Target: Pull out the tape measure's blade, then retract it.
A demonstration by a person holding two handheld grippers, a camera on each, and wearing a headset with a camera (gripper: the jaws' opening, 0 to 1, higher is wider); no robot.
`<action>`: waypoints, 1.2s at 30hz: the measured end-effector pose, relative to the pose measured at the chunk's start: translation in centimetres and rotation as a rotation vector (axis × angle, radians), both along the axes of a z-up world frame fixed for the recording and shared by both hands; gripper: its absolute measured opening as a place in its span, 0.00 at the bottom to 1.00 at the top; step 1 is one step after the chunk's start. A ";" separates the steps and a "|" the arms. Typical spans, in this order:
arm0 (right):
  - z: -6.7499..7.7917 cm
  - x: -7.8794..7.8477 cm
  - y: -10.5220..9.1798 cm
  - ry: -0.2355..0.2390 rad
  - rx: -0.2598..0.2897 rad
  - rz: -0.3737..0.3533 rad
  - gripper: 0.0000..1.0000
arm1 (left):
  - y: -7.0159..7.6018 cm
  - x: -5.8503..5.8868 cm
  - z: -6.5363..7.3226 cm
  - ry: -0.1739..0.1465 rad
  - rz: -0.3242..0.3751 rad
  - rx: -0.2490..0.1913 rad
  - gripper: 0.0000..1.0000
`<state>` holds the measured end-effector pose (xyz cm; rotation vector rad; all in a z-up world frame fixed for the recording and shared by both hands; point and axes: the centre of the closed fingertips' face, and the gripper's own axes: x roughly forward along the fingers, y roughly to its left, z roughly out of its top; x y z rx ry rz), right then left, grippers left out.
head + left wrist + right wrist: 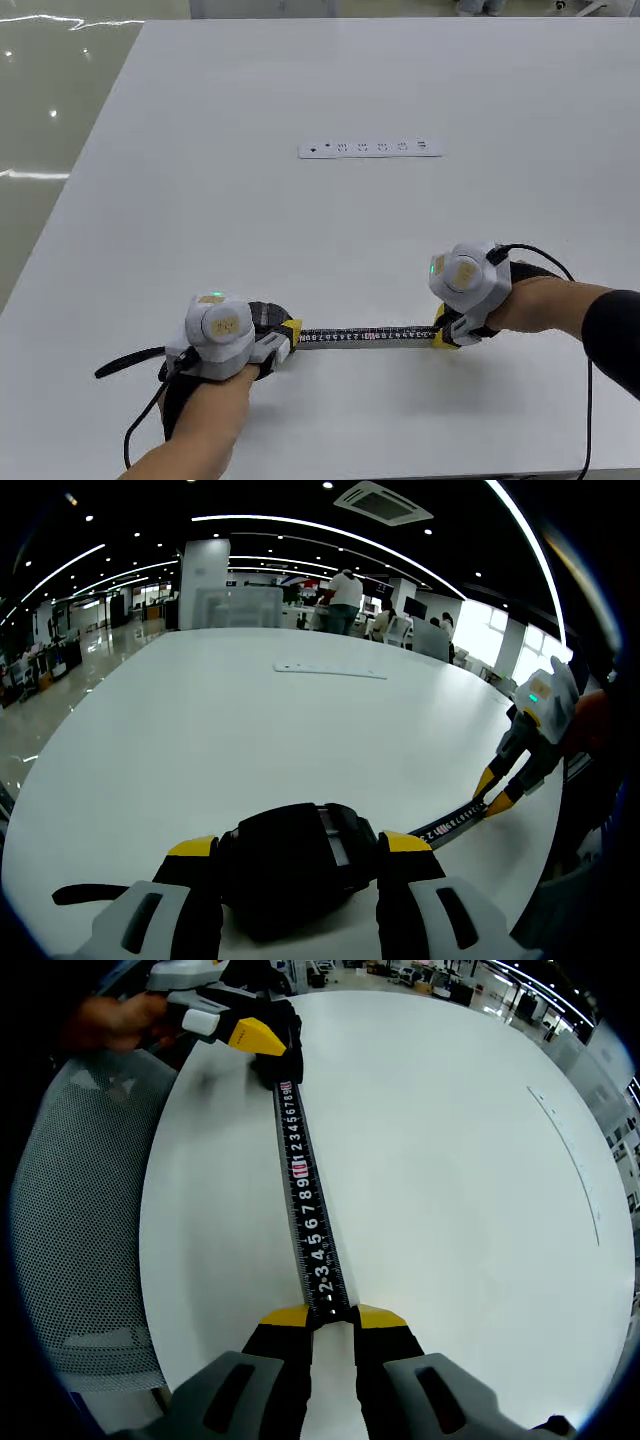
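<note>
ok so it all hinges on 1 line: the blade [303,1175] lies flat on the white table [300,230], running left-right along the near edge, and both claws sit on that same line. The left gripper [298,848] has its 2 yellow-tipped jaws clamped on either side of the black tape measure case [295,880], which rests on the table with a black strap [128,361] trailing off to its left. The right gripper [325,1317] has its jaws pinched closed on the very tip of the blade, well apart from the case. From the right claw the case is dead ahead, straight down the blade's long axis. My guess is that whatever comes next, more pulling or feeding it back in, has to travel along that line, with the right hand doing the travelling while the left just anchors

stuff i can't make out: the end hook is buried between the right jaws, the slot where the blade leaves the case is hidden behind the left claw's finger, and i can't spot any lock button. There's also a long white strip [370,149] further up the table, well out of the way
</note>
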<state>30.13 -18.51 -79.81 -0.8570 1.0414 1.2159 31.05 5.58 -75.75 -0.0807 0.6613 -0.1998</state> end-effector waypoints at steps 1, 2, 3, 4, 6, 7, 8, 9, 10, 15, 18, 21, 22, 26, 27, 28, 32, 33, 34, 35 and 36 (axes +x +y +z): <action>0.0 0.0 0.0 0.001 0.000 -0.001 0.11 | 0.0 0.0 0.0 0.000 0.000 0.000 0.58; 0.0 0.0 0.1 0.001 0.001 -0.002 0.11 | 0.0 0.0 0.0 0.000 0.000 0.000 0.58; 0.0 0.0 0.1 0.001 0.002 -0.003 0.11 | 0.0 0.0 0.0 0.000 0.000 0.000 0.58; 0.0 0.0 0.2 0.001 0.003 -0.003 0.11 | 0.0 0.0 0.0 0.000 0.000 0.000 0.58; 0.0 0.1 0.3 0.001 0.006 -0.004 0.11 | 0.0 0.0 0.0 0.000 0.000 0.000 0.58; 0.0 0.1 0.3 0.001 0.006 -0.004 0.11 | 0.0 0.0 0.0 0.000 0.000 0.000 0.58; 0.0 0.1 0.3 0.001 0.007 -0.006 0.11 | 0.0 0.0 0.0 0.000 0.000 0.000 0.58; 0.0 0.1 0.4 0.002 0.009 -0.007 0.11 | 0.0 0.0 0.0 0.000 0.000 0.000 0.58; 0.0 0.1 0.4 0.001 0.009 -0.006 0.11 | 0.0 0.0 0.0 0.000 -0.001 0.000 0.58; 0.0 0.1 0.6 0.003 0.011 -0.012 0.11 | 0.0 0.0 0.0 0.000 0.000 0.000 0.58; 0.0 0.1 0.7 0.004 0.014 -0.014 0.11 | 0.0 0.0 0.1 0.000 0.000 0.000 0.58; 0.0 0.1 0.9 0.004 0.016 -0.015 0.11 | -0.1 0.0 0.1 0.001 -0.001 0.000 0.58; 0.0 0.1 0.9 0.004 0.017 -0.015 0.11 | -0.1 0.0 0.1 0.001 0.000 -0.001 0.58; 0.0 0.1 1.0 0.005 0.021 -0.015 0.11 | 0.0 0.0 0.1 0.000 0.000 -0.001 0.58; 0.0 0.1 1.0 0.005 0.021 -0.016 0.11 | 0.0 0.0 0.1 0.000 0.000 -0.001 0.58; 0.0 0.1 1.1 0.005 0.021 -0.016 0.11 | 0.0 0.0 0.1 0.000 0.000 -0.001 0.58; 0.0 0.1 1.2 0.007 0.023 -0.016 0.11 | -0.1 0.0 0.1 0.001 0.000 -0.001 0.58; 0.0 0.1 1.2 0.007 0.023 -0.015 0.11 | 0.0 0.0 0.1 0.001 0.000 -0.001 0.58; 0.0 0.1 1.2 0.007 0.023 -0.016 0.11 | 0.0 0.0 0.1 0.001 0.000 -0.001 0.58; 0.0 0.1 1.3 0.007 0.024 -0.016 0.11 | -0.1 0.0 0.1 0.002 -0.001 -0.001 0.58; 0.0 0.1 1.3 0.007 0.024 -0.017 0.11 | -0.1 0.0 0.1 0.002 -0.001 -0.001 0.58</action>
